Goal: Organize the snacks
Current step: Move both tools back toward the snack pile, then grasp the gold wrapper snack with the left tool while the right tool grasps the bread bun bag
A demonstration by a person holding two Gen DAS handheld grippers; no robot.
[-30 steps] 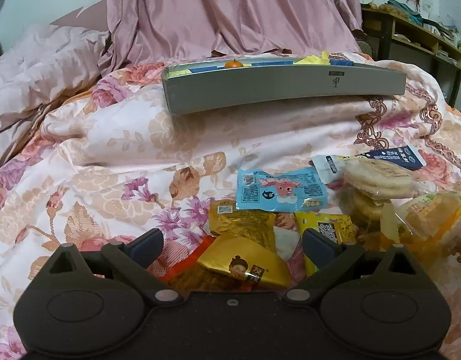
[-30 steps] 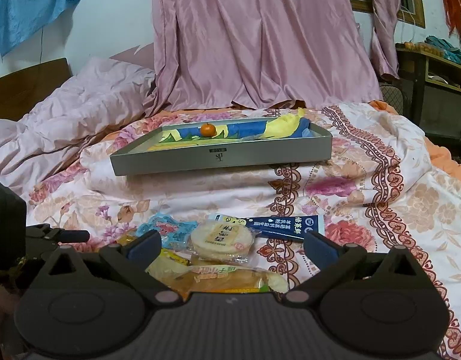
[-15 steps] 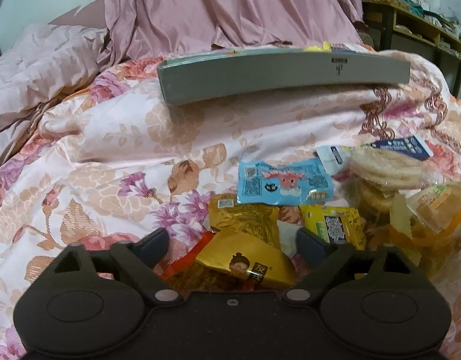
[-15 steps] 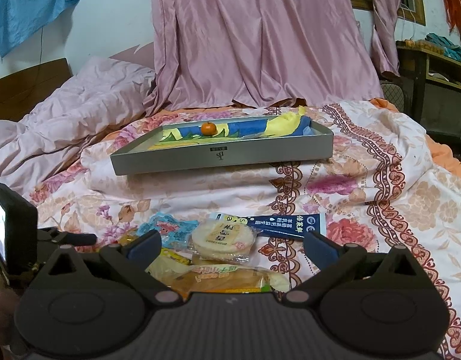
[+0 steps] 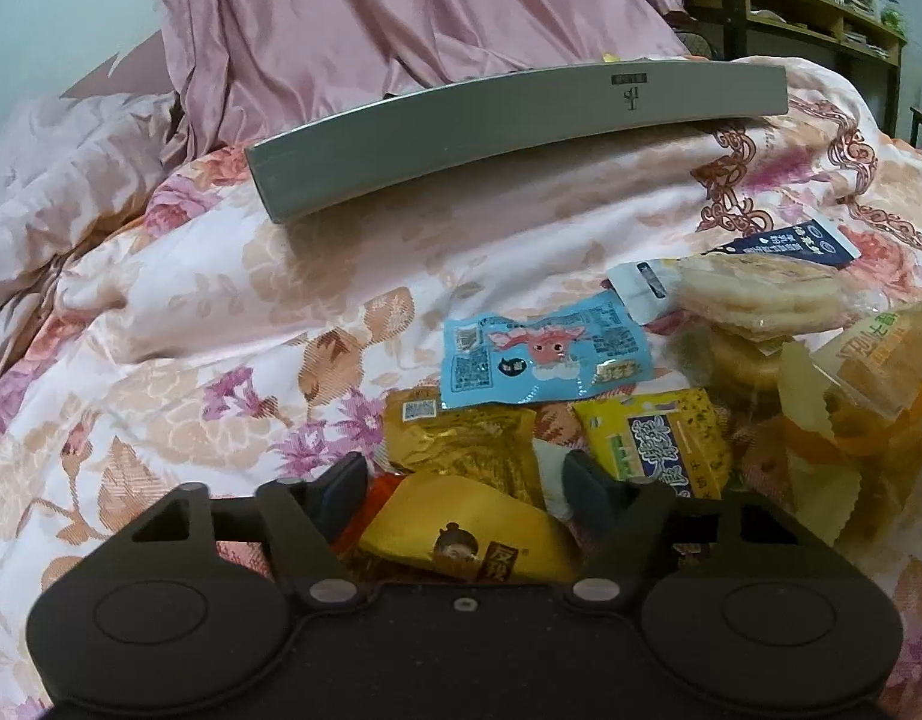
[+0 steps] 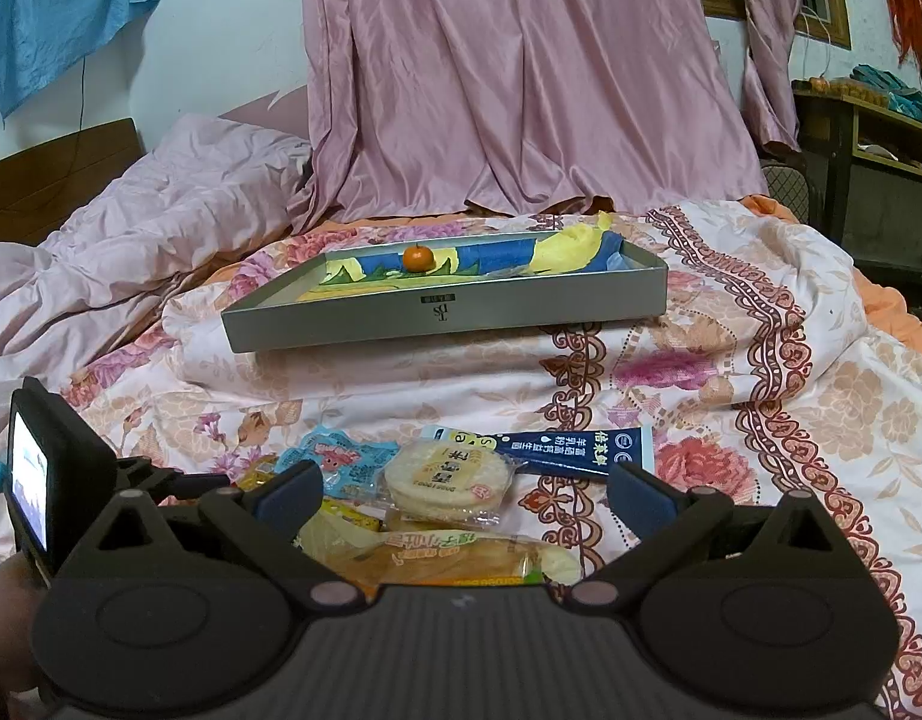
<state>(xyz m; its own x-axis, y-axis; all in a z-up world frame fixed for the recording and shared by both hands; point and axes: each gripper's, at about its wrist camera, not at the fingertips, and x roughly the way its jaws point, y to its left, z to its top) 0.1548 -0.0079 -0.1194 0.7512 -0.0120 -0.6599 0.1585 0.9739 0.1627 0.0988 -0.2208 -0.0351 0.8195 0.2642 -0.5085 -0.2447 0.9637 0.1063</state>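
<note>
both tools apart: left tool astride yellow packet, right tool over snack pile.

A small dark label above a stylised logo mark is printed on the front wall of the grey tray; its characters cannot be read. White Chinese characters are carried, upside down, on the dark blue sachet, too small to be made out with certainty. Chinese print is borne by the round rice cracker pack, the yellow packet and the yellow-green bread bag. QR-style codes are shown on the light blue packet.
</note>
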